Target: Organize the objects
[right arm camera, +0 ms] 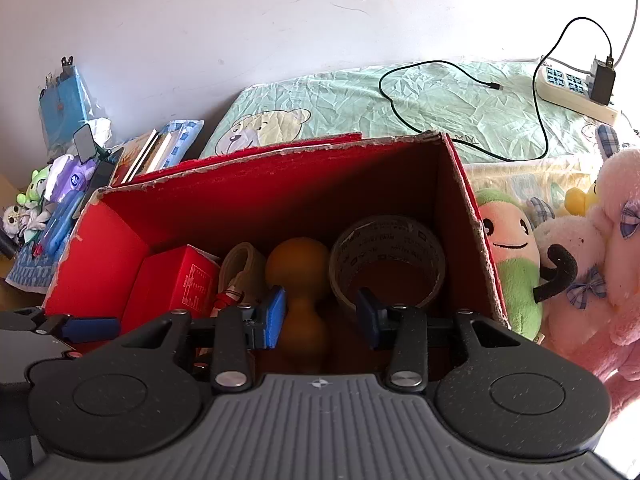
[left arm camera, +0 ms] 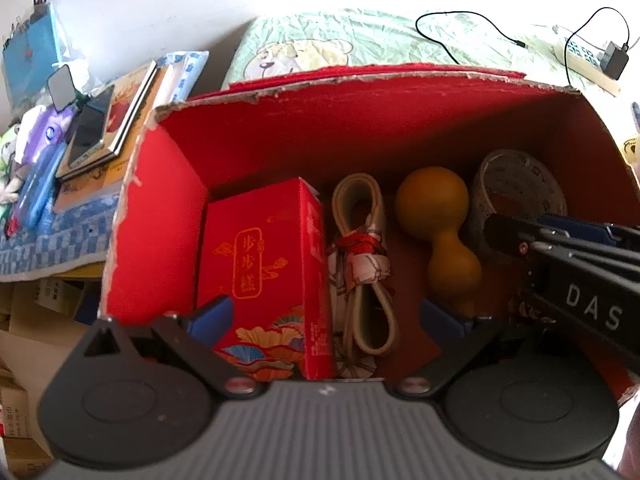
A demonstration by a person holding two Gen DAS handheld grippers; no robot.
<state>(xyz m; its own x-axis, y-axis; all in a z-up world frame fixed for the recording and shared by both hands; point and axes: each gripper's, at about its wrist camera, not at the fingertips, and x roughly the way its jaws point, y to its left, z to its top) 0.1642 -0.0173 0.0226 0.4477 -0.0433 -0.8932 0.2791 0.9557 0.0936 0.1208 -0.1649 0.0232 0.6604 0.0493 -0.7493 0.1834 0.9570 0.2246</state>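
Note:
A big red cardboard box stands open-topped in front of both grippers. Inside it, from left to right, are a small red carton, a beige strap tied with patterned cloth, a yellow-brown gourd and a roll of tape. My left gripper is wide open above the carton and the strap and holds nothing. My right gripper is open with a narrower gap, hovering over the gourd's lower lobe; nothing is gripped.
Plush toys crowd against the box's right wall. Behind it lie a green bear-print sheet, a black cable and a power strip. Books and small items are stacked at the left.

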